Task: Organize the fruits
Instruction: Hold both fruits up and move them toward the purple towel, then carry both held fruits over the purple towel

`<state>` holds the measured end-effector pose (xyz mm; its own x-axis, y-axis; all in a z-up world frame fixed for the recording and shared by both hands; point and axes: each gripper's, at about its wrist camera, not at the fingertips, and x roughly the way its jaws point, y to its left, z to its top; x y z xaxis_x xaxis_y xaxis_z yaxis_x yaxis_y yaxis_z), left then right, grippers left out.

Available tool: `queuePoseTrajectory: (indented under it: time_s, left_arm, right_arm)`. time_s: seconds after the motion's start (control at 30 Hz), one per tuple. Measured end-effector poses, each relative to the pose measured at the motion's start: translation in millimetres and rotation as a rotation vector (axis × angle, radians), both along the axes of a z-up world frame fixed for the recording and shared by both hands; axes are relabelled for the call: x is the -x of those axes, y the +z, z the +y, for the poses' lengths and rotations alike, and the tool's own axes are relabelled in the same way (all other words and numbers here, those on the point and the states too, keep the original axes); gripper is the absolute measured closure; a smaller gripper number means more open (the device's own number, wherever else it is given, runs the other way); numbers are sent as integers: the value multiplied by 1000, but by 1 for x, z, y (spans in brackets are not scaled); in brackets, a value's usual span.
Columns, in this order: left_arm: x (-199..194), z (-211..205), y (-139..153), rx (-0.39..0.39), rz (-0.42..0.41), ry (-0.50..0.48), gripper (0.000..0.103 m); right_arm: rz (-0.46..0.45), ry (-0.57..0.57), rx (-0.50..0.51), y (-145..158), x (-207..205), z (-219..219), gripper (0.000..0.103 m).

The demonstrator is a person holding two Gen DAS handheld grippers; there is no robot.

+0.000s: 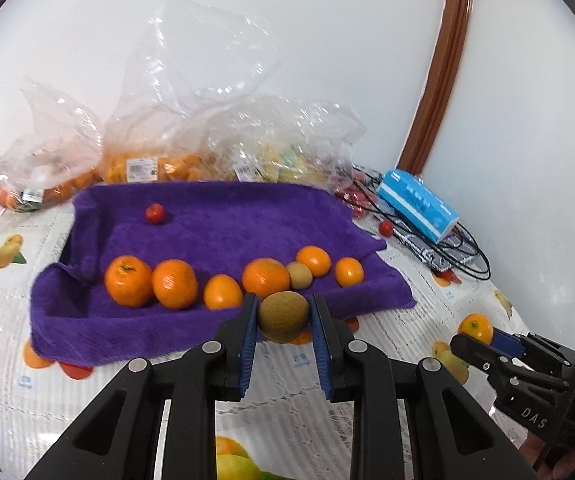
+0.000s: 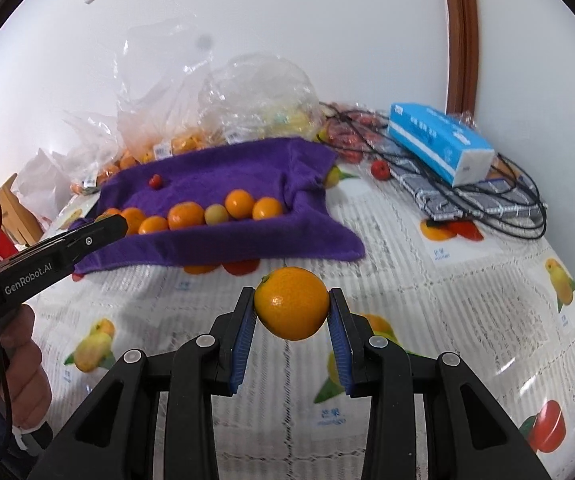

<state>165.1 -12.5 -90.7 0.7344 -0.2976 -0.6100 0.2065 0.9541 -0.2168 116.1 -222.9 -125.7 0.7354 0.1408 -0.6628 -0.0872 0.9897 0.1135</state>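
Observation:
My left gripper is shut on a brown kiwi, held just above the near edge of a purple towel. A row of oranges lies on the towel with a smaller kiwi among them, and a small red fruit sits farther back. My right gripper is shut on an orange above the fruit-print tablecloth, short of the towel. In the right wrist view the left gripper reaches in from the left, and its kiwi is hidden.
Clear plastic bags of oranges and other fruit line the wall behind the towel. At the back right lie a blue tissue box, black cables, a checked cloth and a loose red fruit. A hand holds the left gripper.

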Motion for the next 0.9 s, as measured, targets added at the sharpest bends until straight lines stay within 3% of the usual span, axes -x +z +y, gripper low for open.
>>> queuePoseTrajectory:
  time_s: [0.27,0.5,0.9]
  left_arm:
    - [-6,31,4,-34,15,57,79]
    - [-17,55,26,-90,-40,127,79]
    - [-50,82,32,-92,-40,216,79]
  right_arm:
    - [-45,23,-2,22,-9,17,67]
    - [-76,48,-28,38,-30,36,67]
    - [-145,86,-38,59,-71,56,67]
